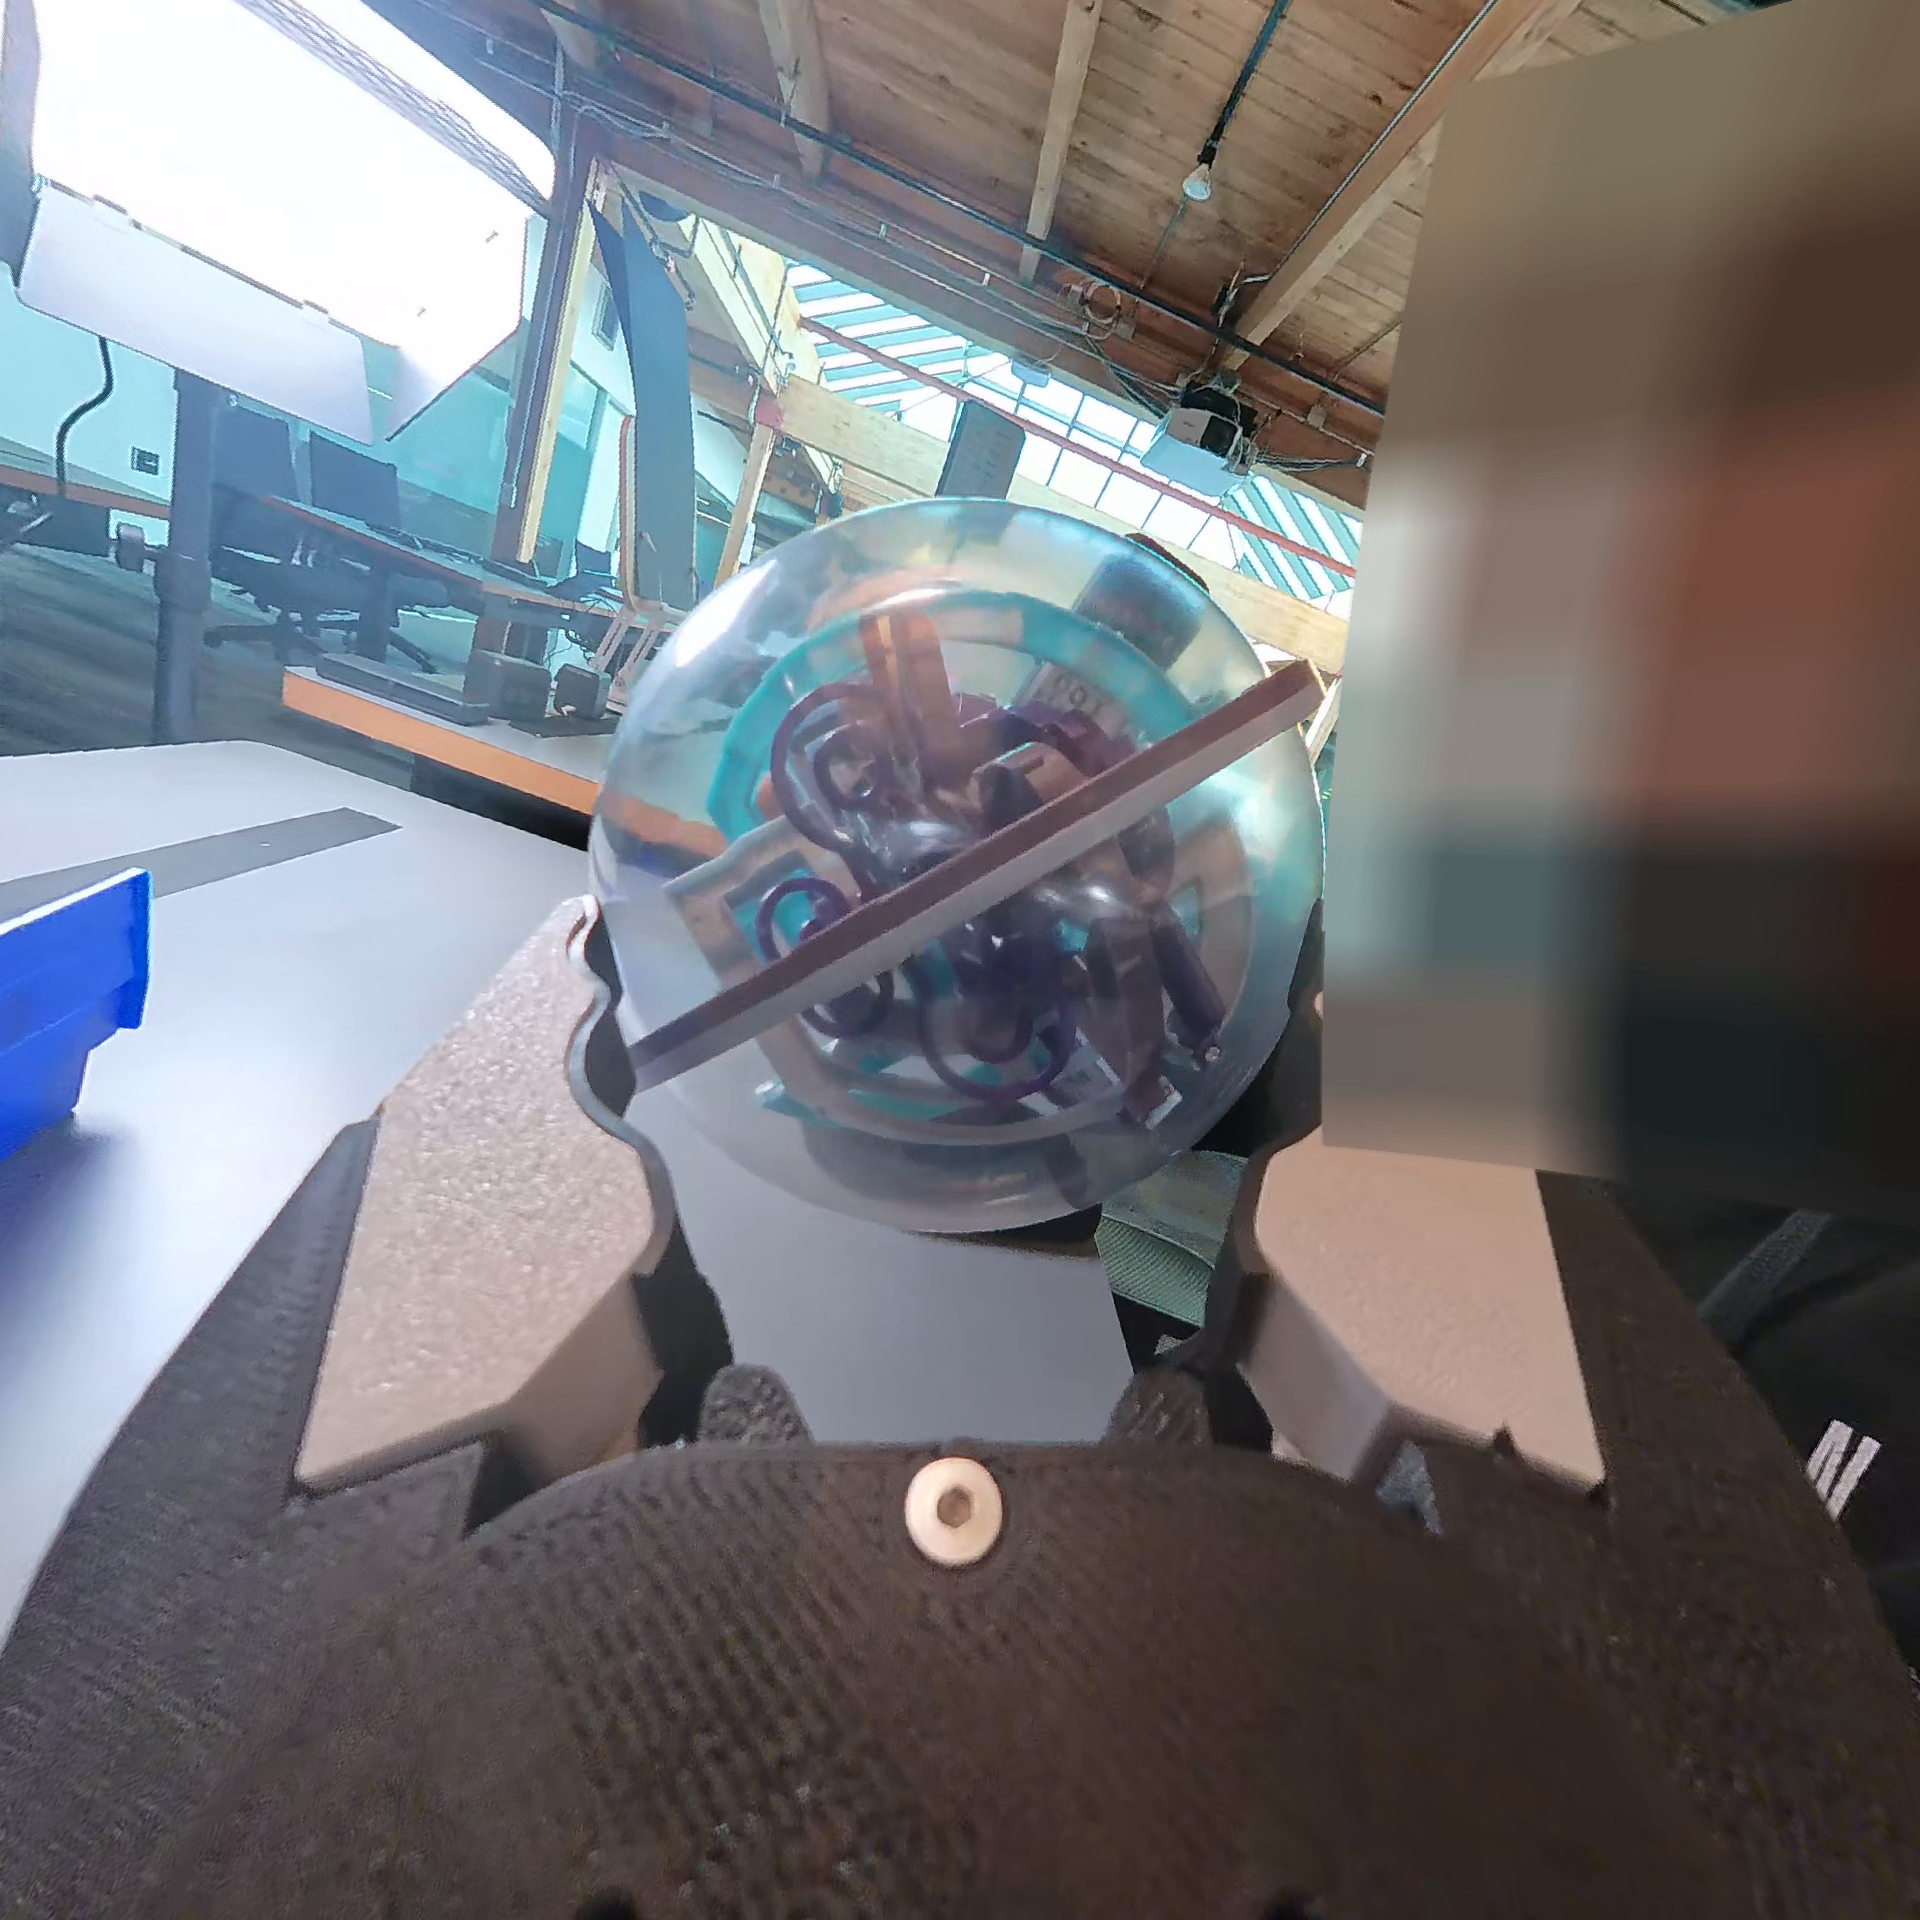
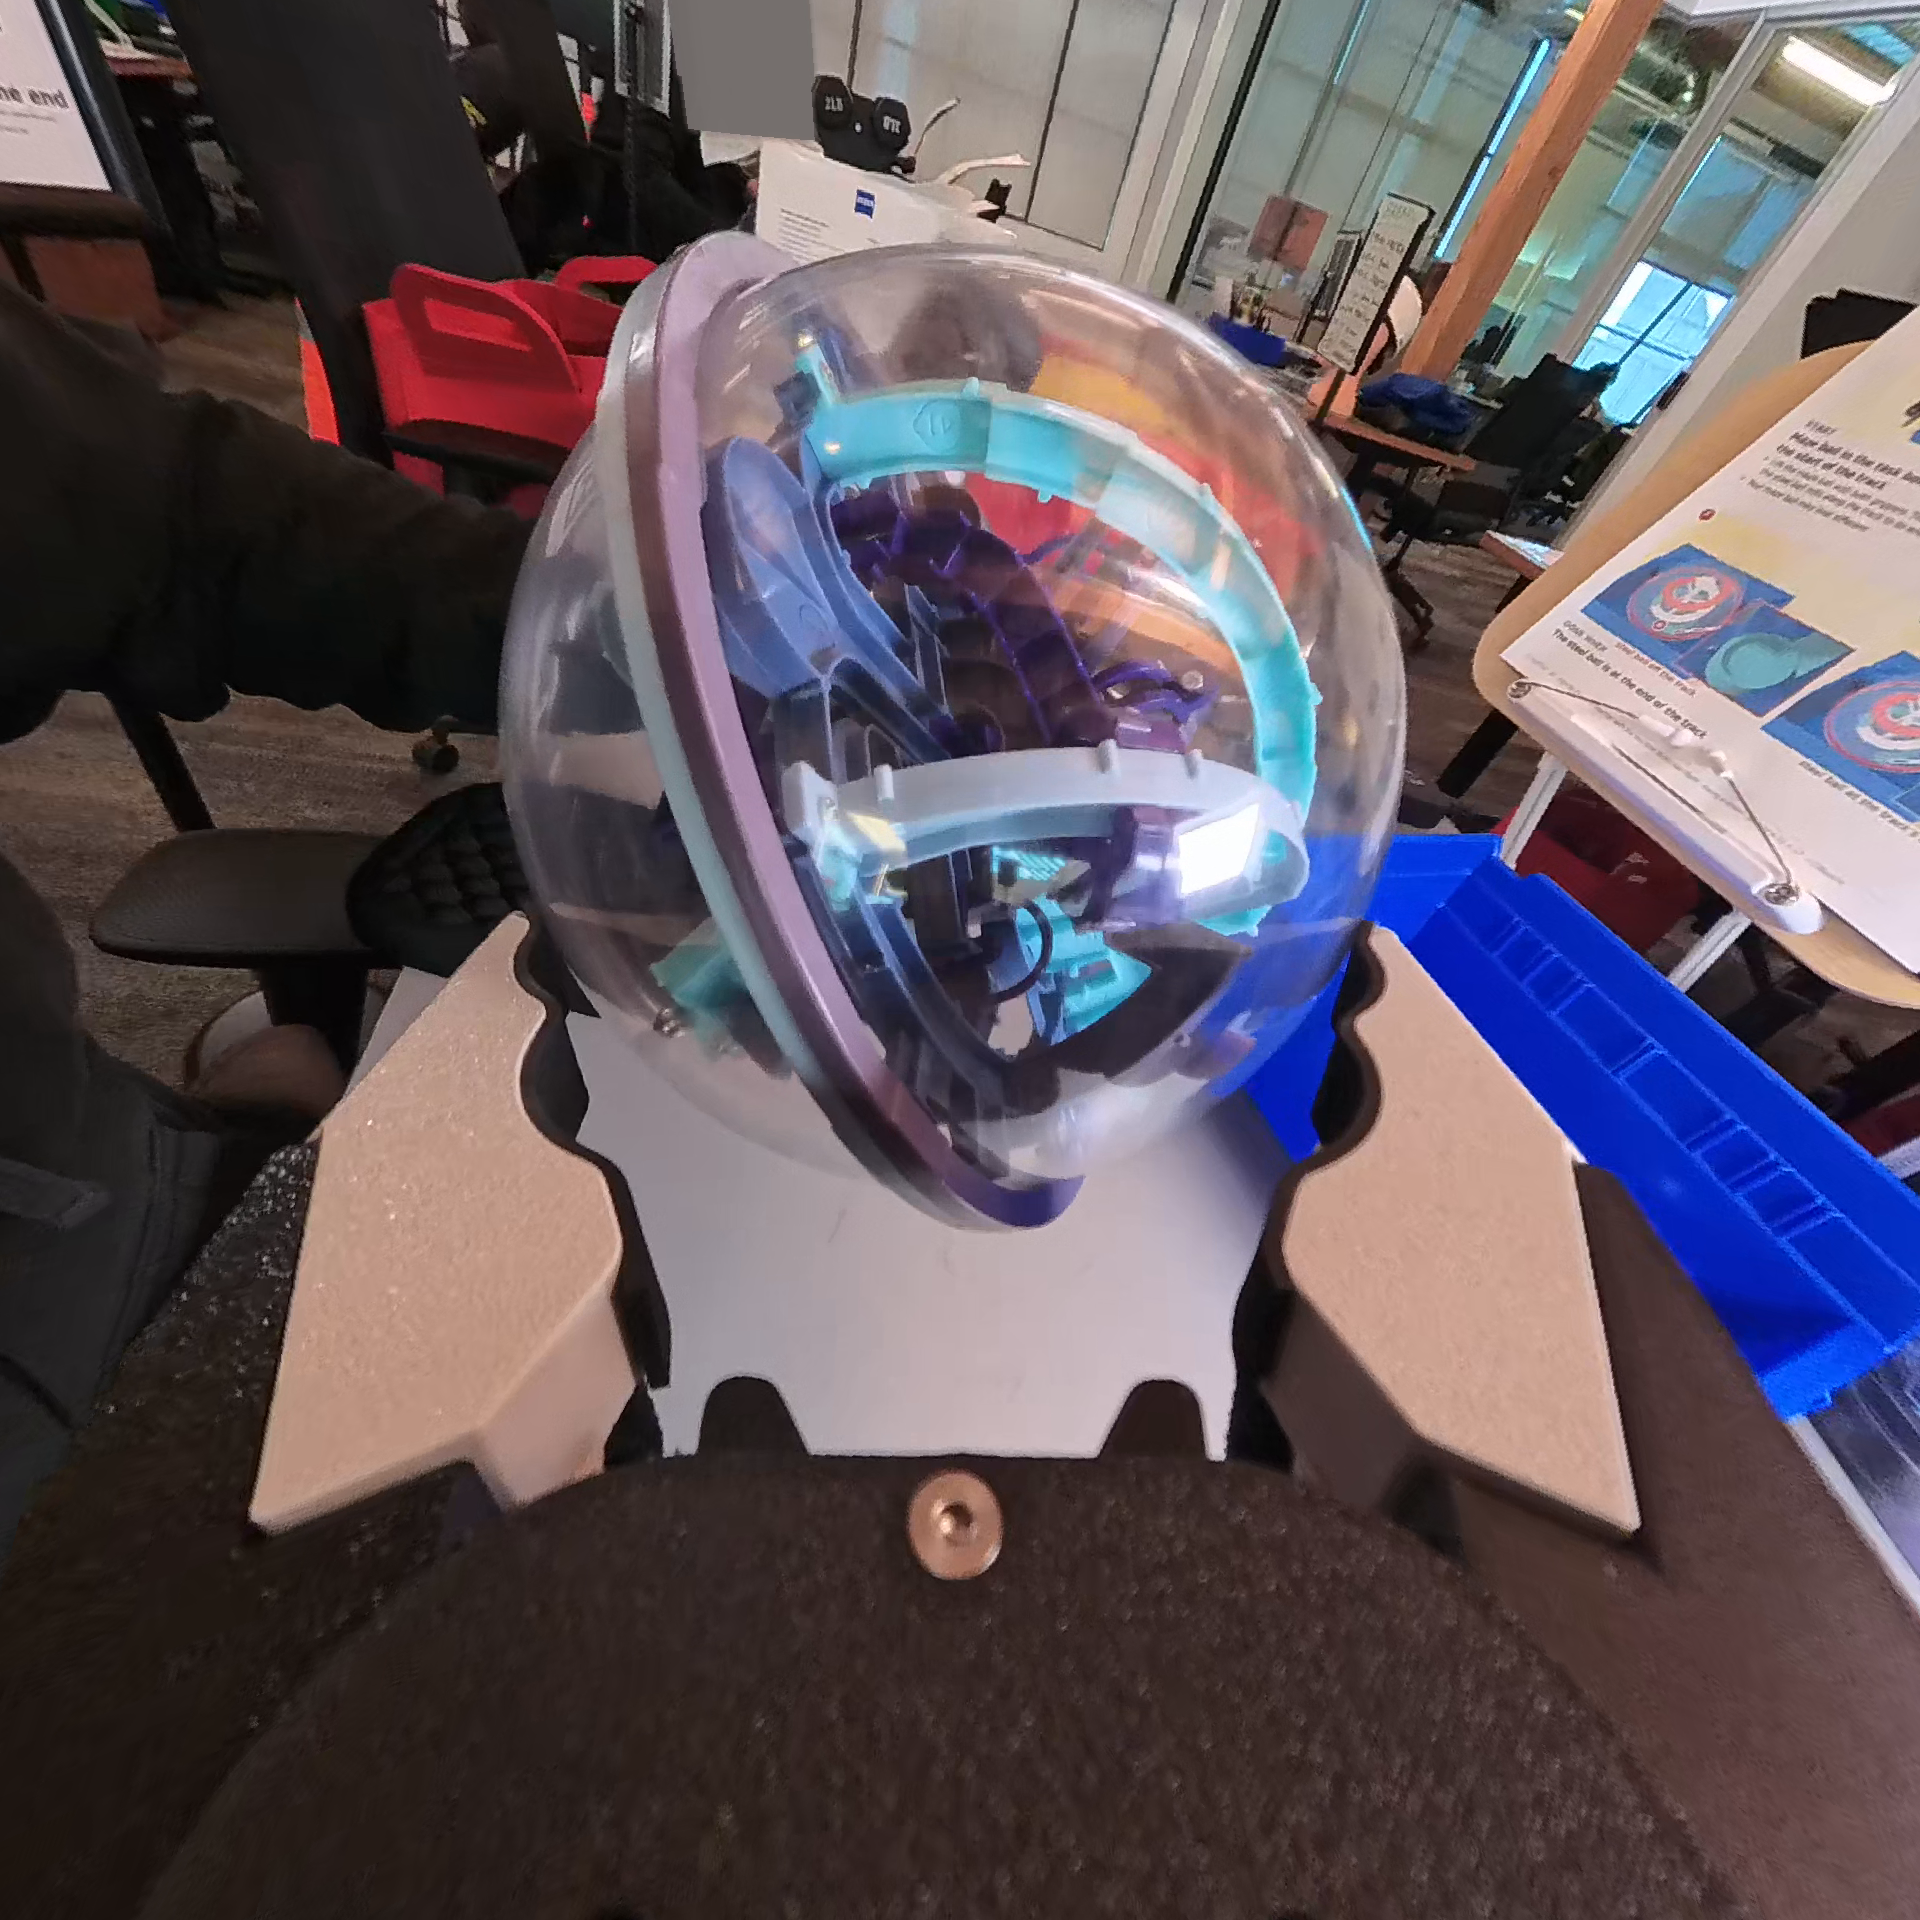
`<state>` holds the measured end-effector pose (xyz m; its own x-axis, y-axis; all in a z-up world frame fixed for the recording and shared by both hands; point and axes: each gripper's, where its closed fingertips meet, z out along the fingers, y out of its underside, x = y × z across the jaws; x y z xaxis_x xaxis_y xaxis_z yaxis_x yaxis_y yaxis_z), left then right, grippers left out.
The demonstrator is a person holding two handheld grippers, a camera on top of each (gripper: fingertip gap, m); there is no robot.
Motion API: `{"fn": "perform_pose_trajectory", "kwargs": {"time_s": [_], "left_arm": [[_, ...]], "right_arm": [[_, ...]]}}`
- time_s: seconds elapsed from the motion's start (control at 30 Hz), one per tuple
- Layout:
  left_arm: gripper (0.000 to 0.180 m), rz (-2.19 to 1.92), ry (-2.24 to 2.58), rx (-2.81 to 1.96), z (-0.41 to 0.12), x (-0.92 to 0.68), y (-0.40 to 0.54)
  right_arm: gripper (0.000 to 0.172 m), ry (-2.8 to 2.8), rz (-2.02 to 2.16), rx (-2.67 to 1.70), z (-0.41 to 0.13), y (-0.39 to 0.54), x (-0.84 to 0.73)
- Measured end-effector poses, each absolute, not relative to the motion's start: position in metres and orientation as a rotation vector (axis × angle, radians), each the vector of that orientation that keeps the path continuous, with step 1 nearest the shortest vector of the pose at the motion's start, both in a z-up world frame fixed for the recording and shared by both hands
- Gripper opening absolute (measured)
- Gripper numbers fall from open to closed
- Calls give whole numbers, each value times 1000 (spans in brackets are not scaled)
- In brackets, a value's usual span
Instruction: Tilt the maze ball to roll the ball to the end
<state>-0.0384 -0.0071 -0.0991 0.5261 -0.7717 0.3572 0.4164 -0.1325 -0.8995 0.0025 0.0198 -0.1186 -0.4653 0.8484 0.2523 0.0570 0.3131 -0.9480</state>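
The left gripper [image 1: 951,1023] has its jaws spread wide, pressed on the maze ball [image 1: 956,862] lifted above the surface [image 1: 260,987]. The right gripper [image 2: 940,997] likewise clamps it between wide jaws. The clear shell looks rigid, light and slippery; holding across its widest part seems safest.

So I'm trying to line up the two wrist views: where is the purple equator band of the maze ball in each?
Left wrist view: purple band runs diagonally, lower left to upper right, across the sphere.
Right wrist view: band curves down the sphere's left side.
Shared landmark: blue bin.
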Motion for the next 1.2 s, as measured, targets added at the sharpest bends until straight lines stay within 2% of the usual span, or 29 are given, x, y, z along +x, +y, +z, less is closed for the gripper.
{"fn": "perform_pose_trajectory", "kwargs": {"time_s": [0.43, 1.0, 1.2], "left_arm": [[124, -1109, 284, -1375, -102, -38, -4], [126, -825, 355, -1478, -103, -13, 2], [126, -893, 304, -1455, -102, -18, 1]], "right_arm": [[142, -1792, 1299, -852, -116, 23, 2], [142, -1741, 1342, -619, -132, 36, 18], [142, -1755, 1357, -680, -128, 33, 15]]}}
